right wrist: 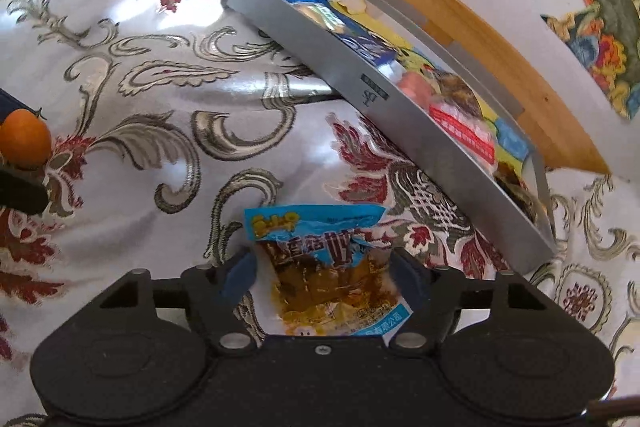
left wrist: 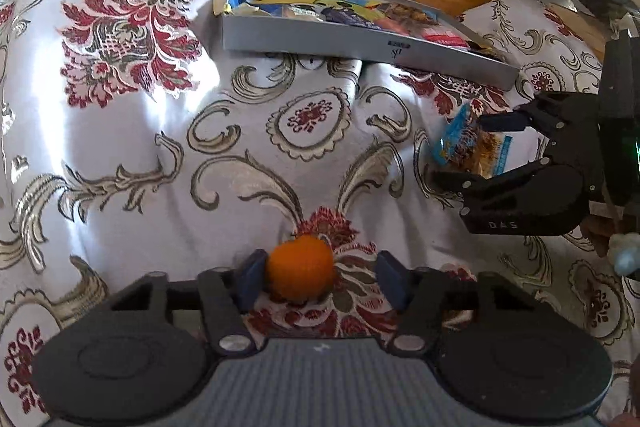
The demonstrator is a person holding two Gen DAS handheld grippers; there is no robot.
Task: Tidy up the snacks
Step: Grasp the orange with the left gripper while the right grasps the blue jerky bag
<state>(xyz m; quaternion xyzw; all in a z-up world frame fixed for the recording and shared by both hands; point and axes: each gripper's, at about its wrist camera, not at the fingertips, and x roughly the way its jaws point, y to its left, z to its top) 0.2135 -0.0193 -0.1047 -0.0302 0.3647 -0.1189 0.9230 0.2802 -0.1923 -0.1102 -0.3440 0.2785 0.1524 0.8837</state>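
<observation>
Currently two pickups are in hand at once on the patterned bedspread [left wrist: 160,155], with the grey tray [left wrist: 360,57] of snacks as the landmark. The left hand-held gripper [left wrist: 320,277] is spread around a small orange fruit [left wrist: 301,273], which lies well in front of the tray; one blue pad appears to touch the fruit's side while the other stands apart from it. The right hand-held gripper [right wrist: 324,269] is likewise spread, with a blue snack packet [right wrist: 320,263] lying between its pads just in front of the tray's near wall; whether the pads already touch the packet cannot be told.

To do this step well, each gripper should be centred before it is closed, so that neither thing is pushed sideways across the soft cloth. The fruit is round and likely to roll, so it should be squeezed across its middle. The packet is flat and crinkled; it is best pinched across its narrow width near its middle and lifted level.

The packet's long axis is seen to run along the right gripper's fingers, its sealed blue end pointing away from the camera, roughly toward the tray's long wall. No clear axis can be given for the fruit.
</observation>
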